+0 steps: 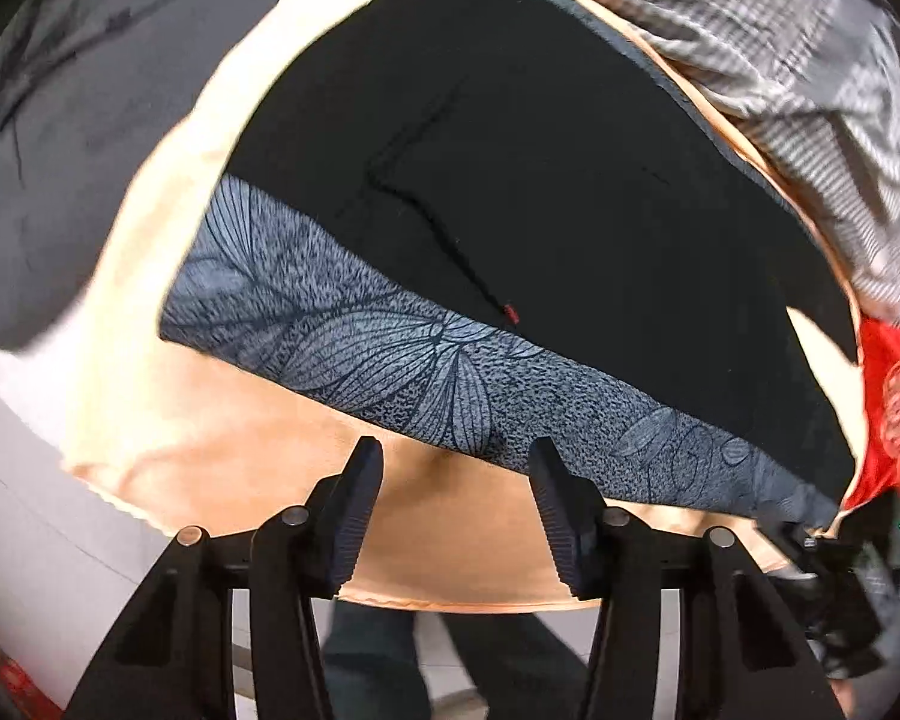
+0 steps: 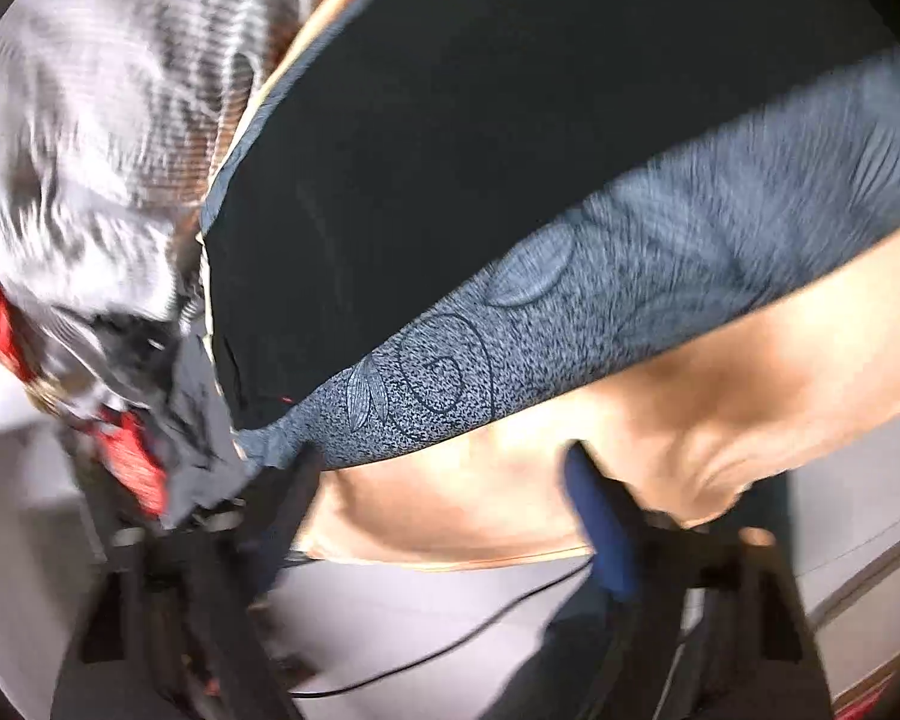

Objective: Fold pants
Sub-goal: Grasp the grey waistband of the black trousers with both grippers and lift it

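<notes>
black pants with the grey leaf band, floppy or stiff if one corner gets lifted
Probably floppy: the black pants lie flat and thin on the peach cloth. The patterned band already puckers at its corner, so lifting there would likely drape and drag.

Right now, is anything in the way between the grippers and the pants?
Nothing visible. The left gripper hangs open just before the pants' patterned band, with only bare peach cloth between. The right gripper is open too, one finger at the band's corner; whether it touches is blurred.
</notes>
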### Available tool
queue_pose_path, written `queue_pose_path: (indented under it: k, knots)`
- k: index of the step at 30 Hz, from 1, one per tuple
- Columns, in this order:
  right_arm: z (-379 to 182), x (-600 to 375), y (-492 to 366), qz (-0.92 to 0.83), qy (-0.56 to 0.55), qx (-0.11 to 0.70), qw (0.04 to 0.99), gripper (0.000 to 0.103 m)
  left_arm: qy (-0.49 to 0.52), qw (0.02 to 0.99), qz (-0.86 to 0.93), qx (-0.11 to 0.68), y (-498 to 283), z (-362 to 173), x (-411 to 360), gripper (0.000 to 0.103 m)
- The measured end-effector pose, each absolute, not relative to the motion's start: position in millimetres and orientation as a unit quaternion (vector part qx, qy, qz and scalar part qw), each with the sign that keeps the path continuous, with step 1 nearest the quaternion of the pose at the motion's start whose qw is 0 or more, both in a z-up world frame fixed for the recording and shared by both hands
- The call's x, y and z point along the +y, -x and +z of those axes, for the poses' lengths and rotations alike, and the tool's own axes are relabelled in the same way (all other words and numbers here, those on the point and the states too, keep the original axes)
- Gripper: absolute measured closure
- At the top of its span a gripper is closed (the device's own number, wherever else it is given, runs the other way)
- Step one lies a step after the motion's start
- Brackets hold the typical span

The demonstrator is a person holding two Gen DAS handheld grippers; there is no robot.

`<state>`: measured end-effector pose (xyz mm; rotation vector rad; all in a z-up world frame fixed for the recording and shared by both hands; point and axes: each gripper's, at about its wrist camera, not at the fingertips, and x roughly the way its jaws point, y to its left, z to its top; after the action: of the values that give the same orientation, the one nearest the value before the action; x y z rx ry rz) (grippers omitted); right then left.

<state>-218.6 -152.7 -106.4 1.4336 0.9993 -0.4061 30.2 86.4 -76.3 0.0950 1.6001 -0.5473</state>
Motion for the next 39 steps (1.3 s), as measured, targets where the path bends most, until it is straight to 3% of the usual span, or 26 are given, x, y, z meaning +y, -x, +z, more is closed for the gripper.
queue_pose_path:
  k: [7,11,14,15,16,17,19,30,31,32,33,35,39]
  knots:
    - [-156,-151,223,-0.135,-0.689,0.383,0.6,0.031,-0.01,0.654,-0.245,0.716,-35,-96,95,0.049]
    - [-164,-152,224,-0.113,-0.713,0.334,0.606,0.031,-0.003,0.657,-0.245,0.713,-39,-99,104,0.025]
    - [-164,-156,219,-0.096,-0.723,0.306,0.612,0.032,0.01,0.655,-0.254,0.711,-42,-100,109,0.025]
    - [-165,-157,215,-0.087,-0.727,0.3,0.611,0.033,0.017,0.651,-0.257,0.714,-44,-101,110,0.025]
    - [-165,-158,212,-0.081,-0.731,0.297,0.61,0.042,0.027,0.646,-0.26,0.717,-46,-102,110,0.025]
    - [-164,-159,209,-0.075,-0.734,0.292,0.608,0.058,0.034,0.643,-0.262,0.719,-47,-103,111,0.025]
    - [-162,-161,205,-0.063,-0.746,0.279,0.602,0.07,0.057,0.636,-0.265,0.723,-52,-104,113,0.025]
    - [-134,-170,198,-0.044,-0.744,0.288,0.602,0.07,0.145,0.635,-0.246,0.718,-79,-102,120,0.025]
    - [-135,-170,197,-0.044,-0.743,0.291,0.601,0.07,0.135,0.639,-0.243,0.717,-81,-101,118,0.036]
    - [-135,-170,197,-0.045,-0.743,0.293,0.6,0.07,0.123,0.643,-0.239,0.717,-83,-100,118,0.062]
    - [-134,-171,198,-0.048,-0.743,0.295,0.599,0.07,0.101,0.644,-0.237,0.72,-85,-100,114,0.069]
    - [-130,-172,196,-0.053,-0.74,0.3,0.599,0.07,0.101,0.645,-0.241,0.718,-87,-96,114,0.079]
    - [-110,-177,189,-0.061,-0.717,0.328,0.613,0.076,0.079,0.665,-0.255,0.697,-90,-63,109,0.083]
